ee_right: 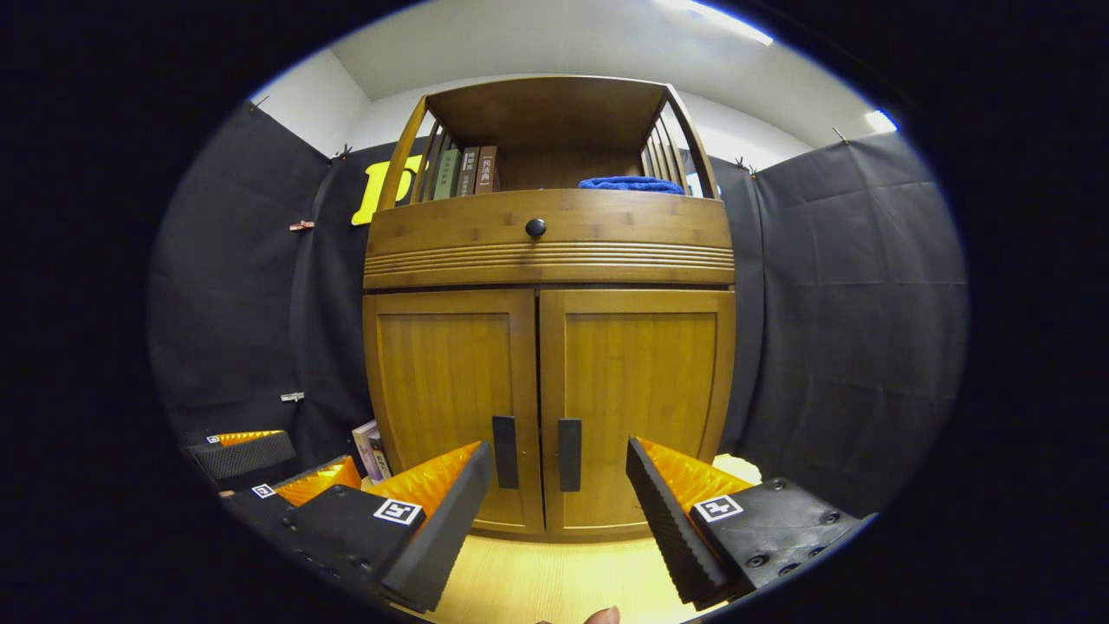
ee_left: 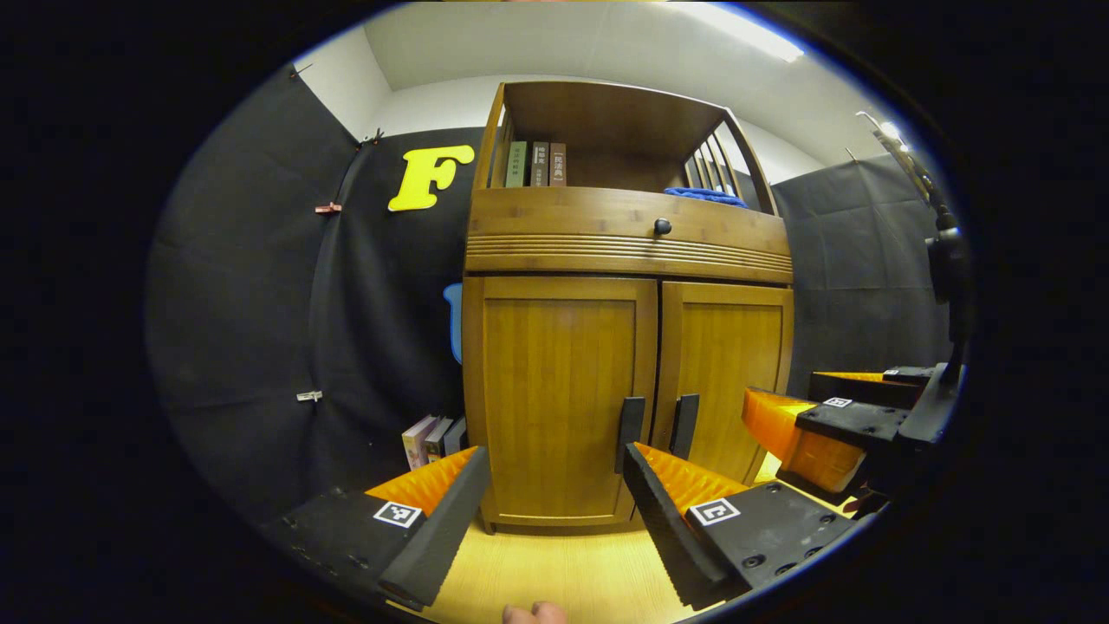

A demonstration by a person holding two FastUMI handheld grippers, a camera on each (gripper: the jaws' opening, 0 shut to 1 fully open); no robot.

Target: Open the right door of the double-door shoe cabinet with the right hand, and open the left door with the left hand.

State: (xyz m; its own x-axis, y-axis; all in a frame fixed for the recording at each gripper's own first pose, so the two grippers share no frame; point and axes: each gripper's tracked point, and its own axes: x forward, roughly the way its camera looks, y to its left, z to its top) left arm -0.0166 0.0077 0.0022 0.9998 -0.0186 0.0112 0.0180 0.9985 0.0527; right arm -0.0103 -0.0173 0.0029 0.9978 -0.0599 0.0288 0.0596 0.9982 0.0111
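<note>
Shoe cabinet (ee_right: 548,347) of warm wood is seen standing on the pale floor (ee_right: 537,581) against the black booth wall, with both doors shut. In the right gripper view the right door (ee_right: 641,407) and left door (ee_right: 446,407) meet at the middle, each carrying a dark upright handle: right handle (ee_right: 569,454) and left handle (ee_right: 505,451). The right gripper (ee_right: 554,520) is held wide apart in front of the handles, touching nothing. In the left gripper view the left gripper (ee_left: 554,520) is likewise spread wide, near the left door (ee_left: 559,390) but apart from it, and the right gripper (ee_left: 832,425) is seen off to the right. Above the doors a drawer knob (ee_right: 535,227) is set; books (ee_right: 465,171) and a blue cloth (ee_right: 631,184) are kept on the open shelf
</note>
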